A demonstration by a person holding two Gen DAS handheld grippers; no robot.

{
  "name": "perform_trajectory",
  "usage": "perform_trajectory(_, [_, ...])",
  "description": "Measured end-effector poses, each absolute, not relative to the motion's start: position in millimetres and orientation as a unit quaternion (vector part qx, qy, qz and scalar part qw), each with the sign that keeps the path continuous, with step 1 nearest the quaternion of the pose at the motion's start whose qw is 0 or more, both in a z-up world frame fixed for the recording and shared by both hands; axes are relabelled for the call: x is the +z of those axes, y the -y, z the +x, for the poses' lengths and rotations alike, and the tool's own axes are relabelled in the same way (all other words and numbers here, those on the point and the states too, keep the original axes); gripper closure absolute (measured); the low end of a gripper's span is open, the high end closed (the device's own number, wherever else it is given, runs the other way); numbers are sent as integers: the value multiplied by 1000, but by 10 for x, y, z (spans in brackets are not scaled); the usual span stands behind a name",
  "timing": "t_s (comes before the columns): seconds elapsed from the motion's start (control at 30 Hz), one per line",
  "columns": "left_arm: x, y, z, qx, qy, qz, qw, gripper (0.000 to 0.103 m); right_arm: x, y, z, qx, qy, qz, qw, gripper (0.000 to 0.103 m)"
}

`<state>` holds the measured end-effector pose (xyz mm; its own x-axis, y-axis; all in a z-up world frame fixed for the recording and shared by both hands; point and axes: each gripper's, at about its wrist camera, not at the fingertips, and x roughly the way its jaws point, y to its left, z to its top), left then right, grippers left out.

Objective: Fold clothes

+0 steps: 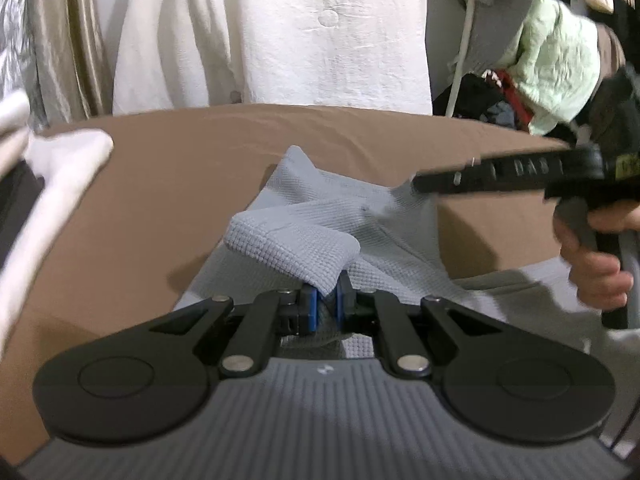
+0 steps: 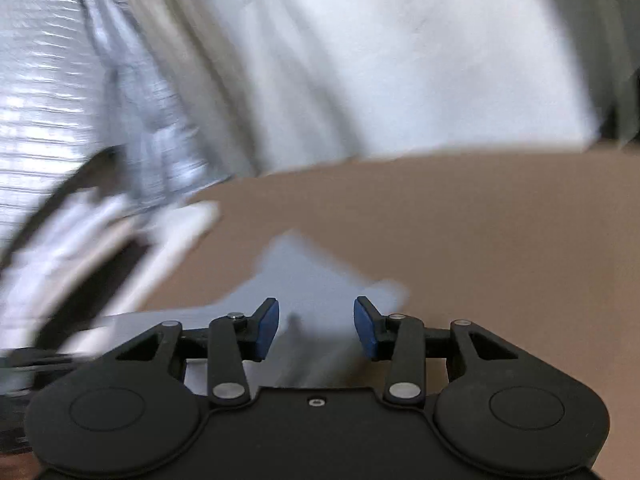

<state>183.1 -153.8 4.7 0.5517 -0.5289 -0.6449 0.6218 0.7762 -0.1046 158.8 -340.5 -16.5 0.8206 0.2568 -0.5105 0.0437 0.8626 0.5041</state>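
Left hand-held gripper (image 1: pixel 325 304) clamped on a rolled fold of the grey waffle-knit garment (image 1: pixel 332 216), blue pads pinching the cloth right at its near edge. Right hand-held gripper (image 2: pixel 316 328) spread wide, nothing between the pads, poised just above the same garment; seen from the left wrist view as a long black bar (image 1: pixel 500 172) reaching in from the garment's right side, its tip at the cloth's right edge.

Garment spread on the brown desk (image 1: pixel 168 184), stretching away from the left hand-held gripper toward the white hanging cloth (image 1: pixel 272 32) behind the desk. Long axis roughly near-to-far, with one pointed corner at the far end and a band doubled over across the near part. Left hand-held gripper nearer the doubled band; right one nearer the far-right portion.

Fabric pale blue-grey, textured in small squares, soft and limp, draping in loose creases rather than lying flat. Partly folded by the look of the doubled band, not yet a neat packet. Right wrist view heavily blurred, so exact spot under the open pads not certain. Heap of mixed clothes (image 1: pixel 552 80) beyond the garment's right side.
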Motion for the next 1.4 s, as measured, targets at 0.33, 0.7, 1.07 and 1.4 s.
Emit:
perform_trajectory(0.33, [109,1624,1801,-326,-299,93,892,95,-272,2852,1627,133,-297,137,936,97])
perform_trajectory(0.7, [201,1879,2173,-242,-298,153,911,74,-377,3190,1697,-40,-301,161,939,98])
perform_trajectory(1.07, [145,705,1649,-219,-415,53,882,44,-407,3202,1718,-65,-317,152,934,98])
perform_trajectory(1.4, [-141,165,1275,-208,-433,33,877,27,-153,3325,1368,-165,-315,181,917,55])
